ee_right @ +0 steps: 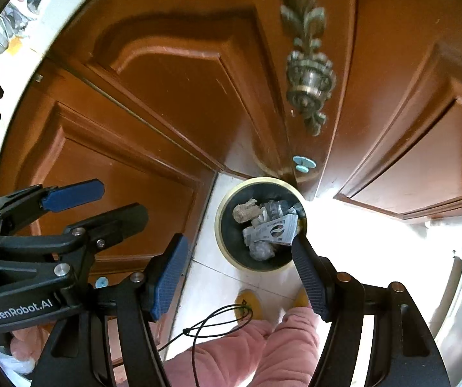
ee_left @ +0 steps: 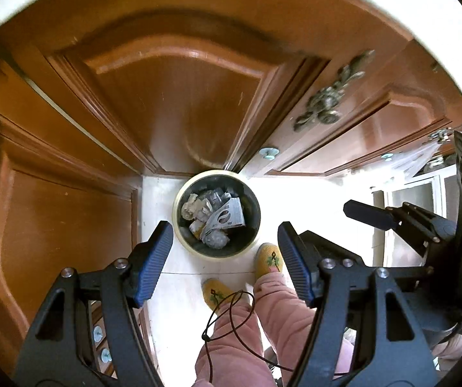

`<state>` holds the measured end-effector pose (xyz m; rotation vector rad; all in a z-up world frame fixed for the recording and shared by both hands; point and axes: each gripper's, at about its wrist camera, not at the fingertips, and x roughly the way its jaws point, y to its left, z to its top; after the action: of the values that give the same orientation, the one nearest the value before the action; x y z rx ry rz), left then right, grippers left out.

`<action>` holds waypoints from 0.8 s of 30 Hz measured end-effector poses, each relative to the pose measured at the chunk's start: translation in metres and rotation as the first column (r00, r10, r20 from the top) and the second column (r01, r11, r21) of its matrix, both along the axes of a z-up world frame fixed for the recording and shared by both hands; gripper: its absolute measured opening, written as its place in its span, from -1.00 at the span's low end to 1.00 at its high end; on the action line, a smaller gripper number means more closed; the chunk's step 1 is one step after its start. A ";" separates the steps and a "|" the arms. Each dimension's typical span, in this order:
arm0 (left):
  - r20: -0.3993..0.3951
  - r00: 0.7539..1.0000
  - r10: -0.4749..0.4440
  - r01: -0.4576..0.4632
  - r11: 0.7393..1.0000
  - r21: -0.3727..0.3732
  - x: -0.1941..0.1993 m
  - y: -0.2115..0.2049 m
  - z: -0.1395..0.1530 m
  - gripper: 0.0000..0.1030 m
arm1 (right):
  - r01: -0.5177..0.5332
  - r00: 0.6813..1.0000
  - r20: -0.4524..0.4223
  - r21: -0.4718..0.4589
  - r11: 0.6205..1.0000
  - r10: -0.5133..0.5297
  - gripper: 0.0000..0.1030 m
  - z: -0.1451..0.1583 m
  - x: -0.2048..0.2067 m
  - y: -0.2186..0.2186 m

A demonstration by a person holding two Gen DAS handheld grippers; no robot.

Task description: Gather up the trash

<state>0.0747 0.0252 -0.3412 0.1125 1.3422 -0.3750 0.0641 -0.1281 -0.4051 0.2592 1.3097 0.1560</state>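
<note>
Trash bin [ee_left: 217,215] on pale floor tiles [ee_left: 179,290], round, with a cream rim and a dark inner wall. Inside: crumpled paper [ee_left: 189,208], a printed grey-and-white wrapper [ee_left: 227,217] lying flat across the heap, a wad of clear crinkled plastic [ee_left: 216,239] at the near edge. Seen again from the right wrist: same bin [ee_right: 261,224], a tan crumpled lump [ee_right: 245,213] at the far left, the printed wrapper [ee_right: 273,230] across the middle, the plastic wad [ee_right: 261,250] nearest.

Behind and around: glossy reddish-brown wooden cabinet doors [ee_left: 173,96] with raised arched panels, an ornate bronze-coloured handle [ee_left: 327,96] of leaf and flower shapes, small pale blue round knobs [ee_left: 268,153].

Left gripper [ee_left: 224,258]: black frame, blue ribbed pads [ee_left: 153,264], jaws well apart, nothing between the pads. Bin far below, framed in the gap between the two fingers, closer to the left one in the picture.

Right gripper [ee_right: 240,274]: black frame, blue dotted pads [ee_right: 169,277], jaws apart and empty. Bin below, lying between the fingers with its near right edge hidden behind the right finger's tip. No trash touching either pair of pads.

Further down: pink quilted trouser legs [ee_left: 263,329], yellow slippers [ee_left: 269,258] with a green embroidered motif, one toe just beside the bin rim, and a thin black looped cord [ee_left: 227,319] hanging in front of the legs.
</note>
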 end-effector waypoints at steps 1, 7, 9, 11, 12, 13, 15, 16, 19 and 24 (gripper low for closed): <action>0.006 1.000 -0.001 0.001 1.000 -0.002 -0.002 0.000 0.005 0.25 | 0.001 1.000 0.003 0.000 1.000 -0.001 0.32 0.007 -0.002 -0.001; 0.087 0.996 0.009 -0.006 0.999 -0.036 -0.006 0.006 0.070 0.25 | 0.030 0.999 0.043 -0.002 1.000 -0.030 0.33 0.069 -0.013 -0.005; 0.117 0.993 0.011 -0.006 0.999 -0.037 -0.006 0.007 0.090 0.25 | 0.047 0.998 0.049 -0.004 0.999 -0.047 0.36 0.088 -0.016 -0.008; 0.159 0.987 0.008 -0.003 1.000 -0.030 -0.006 0.008 0.114 0.25 | 0.065 0.996 0.062 0.007 0.998 -0.065 0.36 0.105 -0.019 -0.013; 0.177 0.984 0.007 -0.002 1.000 -0.028 -0.006 0.009 0.123 0.25 | 0.077 0.994 0.077 0.009 0.997 -0.077 0.36 0.121 -0.021 -0.015; 0.201 0.980 0.007 -0.001 1.000 -0.028 -0.007 0.010 0.136 0.25 | 0.082 0.993 0.086 0.008 0.997 -0.083 0.36 0.129 -0.023 -0.017; 0.235 0.972 0.010 -0.002 0.999 -0.035 -0.008 0.011 0.158 0.25 | 0.099 0.988 0.118 0.013 0.995 -0.100 0.37 0.159 -0.026 -0.021; 0.246 0.969 0.012 -0.003 0.999 -0.038 -0.008 0.011 0.166 0.25 | 0.109 0.985 0.137 0.015 0.994 -0.110 0.37 0.175 -0.029 -0.023; 0.305 0.952 0.019 -0.006 0.999 -0.043 -0.011 0.011 0.205 0.25 | 0.134 0.974 0.181 0.008 0.991 -0.133 0.39 0.213 -0.035 -0.028; 0.382 0.924 -0.006 0.019 0.999 -0.030 -0.015 0.000 0.257 0.25 | 0.161 0.952 0.266 -0.015 0.987 -0.151 0.47 0.283 -0.041 -0.038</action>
<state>0.0600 0.0251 -0.0840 0.1575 0.9488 -0.3643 0.0230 -0.1659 -0.1216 0.2986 1.0212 0.0305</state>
